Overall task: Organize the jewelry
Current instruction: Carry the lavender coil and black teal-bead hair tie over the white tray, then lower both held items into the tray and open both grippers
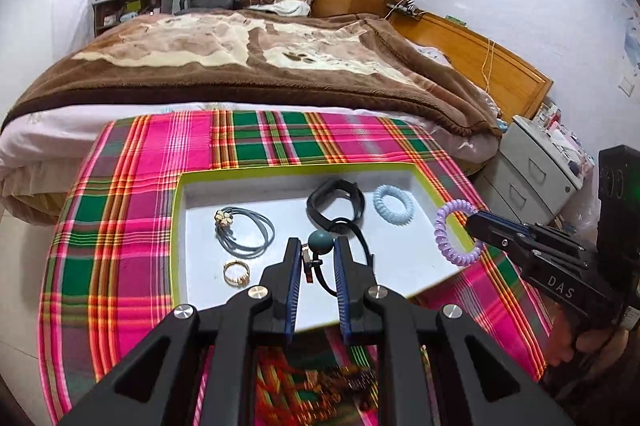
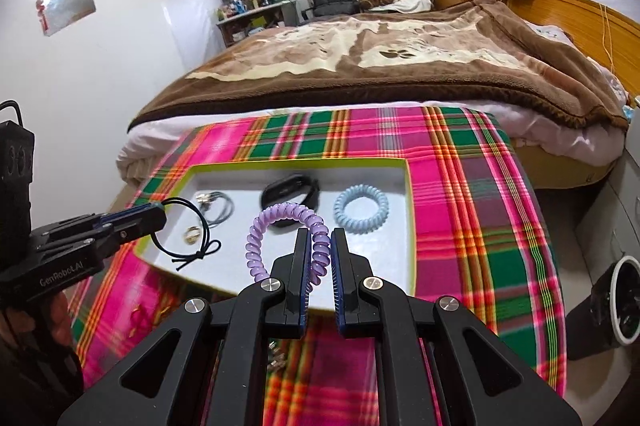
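My left gripper (image 1: 317, 258) pinches the black elastic cord with teal bead (image 1: 320, 241); my right gripper (image 2: 319, 250) clamps the purple spiral hair tie (image 2: 256, 238) over the white tray (image 2: 372, 266).

Two spiral hair ties (image 2: 361, 209), one ring (image 1: 236, 272)

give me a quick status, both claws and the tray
Left claw shut on black hair tie with teal bead. Right claw shut on purple coil tie. Both over tray. Nothing blocking.
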Available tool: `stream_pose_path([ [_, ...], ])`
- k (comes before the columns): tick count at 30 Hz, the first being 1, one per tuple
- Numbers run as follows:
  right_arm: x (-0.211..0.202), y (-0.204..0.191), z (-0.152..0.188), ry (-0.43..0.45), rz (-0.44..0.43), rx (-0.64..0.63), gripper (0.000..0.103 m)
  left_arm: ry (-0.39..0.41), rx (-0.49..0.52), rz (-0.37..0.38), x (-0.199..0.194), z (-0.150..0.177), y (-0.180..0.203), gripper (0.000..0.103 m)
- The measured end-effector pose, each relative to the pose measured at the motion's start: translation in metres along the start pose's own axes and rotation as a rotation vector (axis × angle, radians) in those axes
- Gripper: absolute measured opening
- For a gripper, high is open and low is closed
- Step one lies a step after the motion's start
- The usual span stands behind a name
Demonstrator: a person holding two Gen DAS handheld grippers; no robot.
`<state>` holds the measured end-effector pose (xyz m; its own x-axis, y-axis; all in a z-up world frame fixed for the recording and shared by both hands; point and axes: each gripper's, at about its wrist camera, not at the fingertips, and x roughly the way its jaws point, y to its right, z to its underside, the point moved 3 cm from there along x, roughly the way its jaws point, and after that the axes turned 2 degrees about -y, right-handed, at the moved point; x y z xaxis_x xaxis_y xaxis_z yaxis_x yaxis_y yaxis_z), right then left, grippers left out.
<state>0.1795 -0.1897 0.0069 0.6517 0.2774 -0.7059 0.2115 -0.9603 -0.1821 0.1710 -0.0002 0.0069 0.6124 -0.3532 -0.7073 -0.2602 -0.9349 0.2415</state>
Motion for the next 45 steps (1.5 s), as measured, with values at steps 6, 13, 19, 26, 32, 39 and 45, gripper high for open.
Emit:
stream_pose_path([
  [6, 0.026, 0.012, -0.002, -0.058, 0.037, 0.004, 0.010, -0.052, -0.014, -0.012, 0.028, -0.003, -0.007, 0.017],
  [13, 0.048, 0.020, 0.002, -0.112, 0.058, -0.001, 0.010, -0.087, -0.005, -0.019, 0.049, -0.002, -0.008, 0.017],
  [19, 0.059, 0.022, 0.004, -0.143, 0.097, -0.028, 0.010, -0.115, -0.001, -0.028, 0.059, 0.001, -0.009, 0.017],
  [26, 0.066, 0.025, 0.007, -0.167, 0.142, -0.055, 0.010, -0.144, 0.000, -0.046, 0.068, 0.003, -0.009, 0.017],
  [32, 0.068, 0.025, 0.007, -0.171, 0.161, -0.068, 0.010, -0.156, 0.000, -0.051, 0.072, 0.005, -0.010, 0.018],
  [39, 0.067, 0.024, 0.007, -0.165, 0.166, -0.069, 0.011, -0.158, 0.001, -0.053, 0.072, 0.004, -0.010, 0.031],
  [45, 0.063, 0.024, 0.007, -0.150, 0.160, -0.062, 0.015, -0.146, 0.003, -0.046, 0.067, 0.004, -0.007, 0.039],
])
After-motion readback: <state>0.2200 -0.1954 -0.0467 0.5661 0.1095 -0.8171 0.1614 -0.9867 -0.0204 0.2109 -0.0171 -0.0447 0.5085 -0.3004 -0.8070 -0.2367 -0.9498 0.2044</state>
